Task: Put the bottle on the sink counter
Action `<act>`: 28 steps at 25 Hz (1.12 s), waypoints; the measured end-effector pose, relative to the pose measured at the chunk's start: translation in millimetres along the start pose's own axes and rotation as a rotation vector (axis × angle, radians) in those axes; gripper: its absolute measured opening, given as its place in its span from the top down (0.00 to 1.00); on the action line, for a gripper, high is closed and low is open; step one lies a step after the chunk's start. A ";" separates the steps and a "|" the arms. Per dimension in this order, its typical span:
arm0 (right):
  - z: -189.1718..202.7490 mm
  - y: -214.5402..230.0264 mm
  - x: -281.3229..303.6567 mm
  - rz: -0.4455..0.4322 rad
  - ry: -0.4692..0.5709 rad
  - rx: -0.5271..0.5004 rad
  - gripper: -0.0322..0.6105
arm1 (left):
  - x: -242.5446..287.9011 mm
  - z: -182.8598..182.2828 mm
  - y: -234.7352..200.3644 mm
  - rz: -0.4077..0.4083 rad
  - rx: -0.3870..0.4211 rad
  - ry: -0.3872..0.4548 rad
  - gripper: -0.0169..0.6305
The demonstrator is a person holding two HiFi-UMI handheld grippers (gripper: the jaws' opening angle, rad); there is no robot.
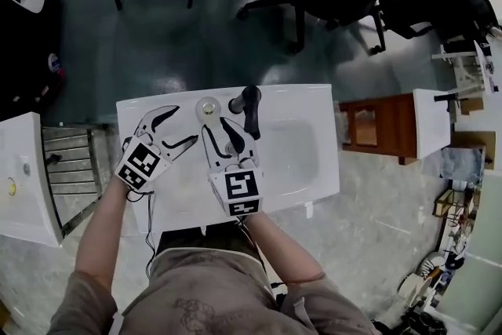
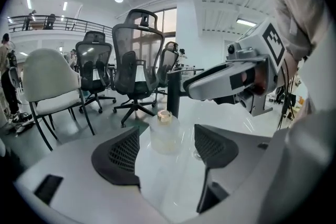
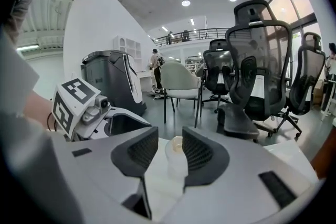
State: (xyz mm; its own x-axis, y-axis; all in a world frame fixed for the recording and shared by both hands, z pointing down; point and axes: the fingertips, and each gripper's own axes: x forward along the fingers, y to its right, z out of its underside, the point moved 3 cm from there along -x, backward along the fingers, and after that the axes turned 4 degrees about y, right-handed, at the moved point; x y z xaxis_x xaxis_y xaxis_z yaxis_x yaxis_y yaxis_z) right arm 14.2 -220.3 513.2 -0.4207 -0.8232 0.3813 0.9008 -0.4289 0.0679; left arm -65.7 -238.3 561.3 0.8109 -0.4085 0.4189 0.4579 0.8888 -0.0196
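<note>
Right gripper (image 3: pixel 169 139): jaws wide apart, gripping nothing. We saw the bottle (image 3: pixel 176 159) upright in the gap at the jaw tips, close to one pad, with neither pad pressing on it. Left gripper (image 1: pixel 179 129): jaws apart and empty, aimed at the same bottle, which stood just beyond its tips. The bottle stood on the sink counter (image 1: pixel 149 107), just beside the faucet (image 1: pixel 250 110). We counted one bottle, two grippers, one black faucet, one basin (image 1: pixel 294 145). Beyond the counter: office chairs (image 3: pixel 262 60), at least three
</note>
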 end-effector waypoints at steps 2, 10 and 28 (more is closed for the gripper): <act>-8.3 -2.7 -10.2 -0.009 0.009 0.004 0.73 | -10.9 -11.2 2.6 -0.013 -0.005 0.016 0.47; -48.5 -7.1 -57.4 -0.020 0.091 -0.015 0.80 | -52.2 -57.1 17.6 -0.116 0.001 0.113 0.67; -133.4 -13.5 -148.8 -0.059 0.248 -0.112 0.86 | -125.0 -168.7 48.6 -0.314 0.060 0.252 0.89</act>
State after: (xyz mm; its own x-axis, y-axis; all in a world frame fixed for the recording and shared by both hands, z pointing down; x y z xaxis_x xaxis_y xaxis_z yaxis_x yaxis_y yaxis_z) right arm 50.2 -141.7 332.6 -0.4981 -0.8555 0.1417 0.8622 -0.5059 -0.0240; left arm -83.4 -179.0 354.8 0.7026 -0.6932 0.1606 0.6811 0.7205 0.1301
